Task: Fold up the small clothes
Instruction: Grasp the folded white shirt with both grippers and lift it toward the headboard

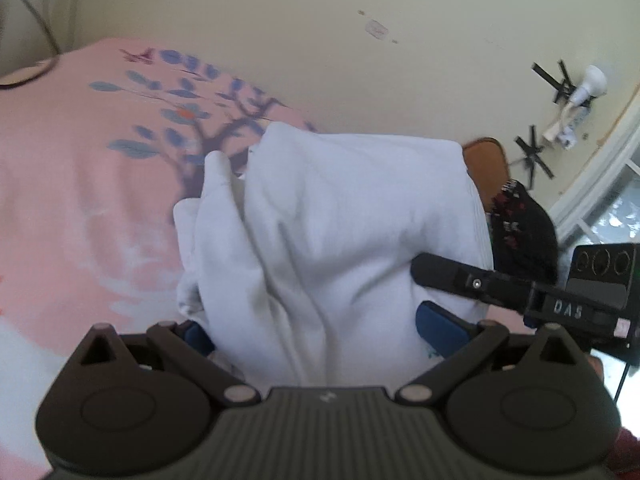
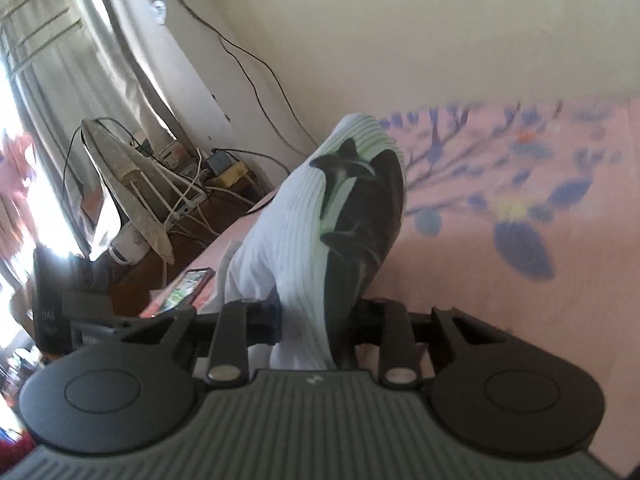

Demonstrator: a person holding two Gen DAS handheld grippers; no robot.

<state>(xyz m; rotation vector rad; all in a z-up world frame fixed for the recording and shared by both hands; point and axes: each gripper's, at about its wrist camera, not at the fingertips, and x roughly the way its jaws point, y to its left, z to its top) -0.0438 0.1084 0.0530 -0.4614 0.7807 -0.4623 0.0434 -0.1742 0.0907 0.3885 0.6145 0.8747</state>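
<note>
Bedsheet (image 1: 72, 184) in pink, printed with a blue-leafed tree, spreads under and ahead of both grippers, reaching back to a cream wall (image 1: 320, 40). White garment (image 1: 320, 232), bunched and creased, rises straight ahead of the left gripper (image 1: 316, 332) and fills the gap between its blue pads (image 1: 438, 328), which stand wide on either side of the cloth; whether they press it cannot be told. To that gripper's right, the right gripper (image 1: 448, 276) reaches in and pinches the garment's right edge. In the right wrist view the right gripper (image 2: 316, 320) is clamped on a ribbed white fold (image 2: 280, 240) with a dark patterned piece (image 2: 368, 216) against it, both standing up ahead of the fingers. Beyond the left gripper's right side lies a dark patterned cloth (image 1: 520, 224). Left of the right gripper, a phone (image 2: 192, 280) lies at the bed's edge.
</note>
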